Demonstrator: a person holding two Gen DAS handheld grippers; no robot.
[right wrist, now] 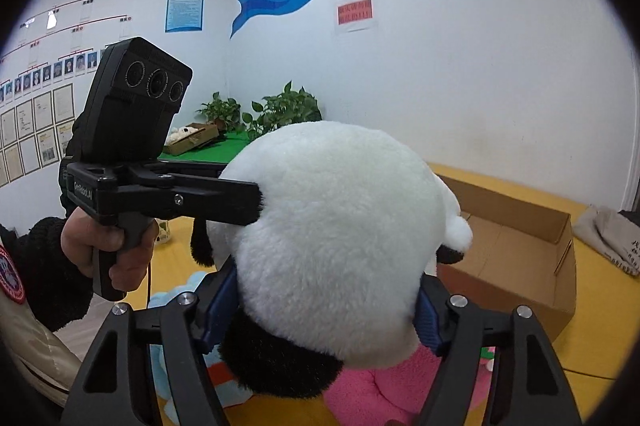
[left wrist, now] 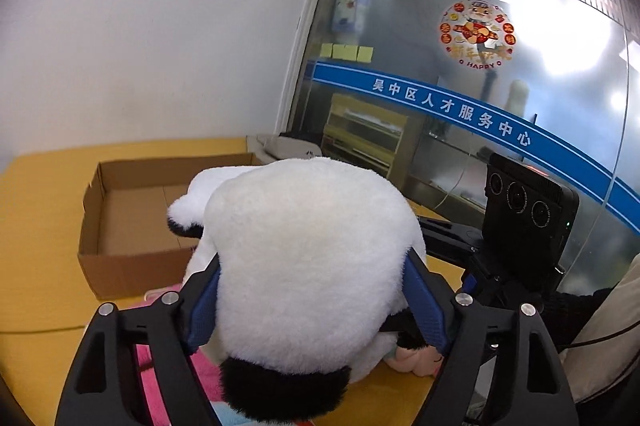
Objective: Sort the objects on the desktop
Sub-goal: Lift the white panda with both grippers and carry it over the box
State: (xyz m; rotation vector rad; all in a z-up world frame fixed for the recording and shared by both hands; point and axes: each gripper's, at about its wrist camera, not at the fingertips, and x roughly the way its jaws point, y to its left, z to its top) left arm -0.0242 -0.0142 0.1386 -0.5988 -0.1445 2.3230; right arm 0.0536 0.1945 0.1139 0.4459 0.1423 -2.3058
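The left gripper [left wrist: 316, 290] is clamped on a big panda plush [left wrist: 308, 258]: its blue pads [left wrist: 426, 300] press into the white fur on both sides, denting it. The right gripper [right wrist: 320, 302] grips the same panda [right wrist: 332, 226] in the same way, its pads [right wrist: 218, 300] sunk into the fur at left and right. So the plush is held between both tools, raised above the yellow table [left wrist: 40, 193]. Black patches show at its lower edge and a black ear at the side.

Under and just in front of the panda lie other soft toys: a pink one [right wrist: 384, 390] below the right gripper, a pale blue one [right wrist: 188, 378] to its left. In the left wrist view a pink toy [left wrist: 200, 370] lies under the plush and a small pink doll [left wrist: 416, 360] beside it.

In the right wrist view a hand [right wrist: 108, 246] in a dark fuzzy sleeve holds the left gripper's handle, and that tool's finger touches the panda's side.

Just beyond the panda stands an open cardboard box [left wrist: 120, 226], low-walled; the part of its floor that shows is bare. The plush hides the near right corner. The same box [right wrist: 532, 246] shows at right in the right wrist view.

Farther off, on a green mat, sits a second box [right wrist: 192, 139] with a pale plush in it, and potted plants [right wrist: 272, 113] stand behind it by the wall.
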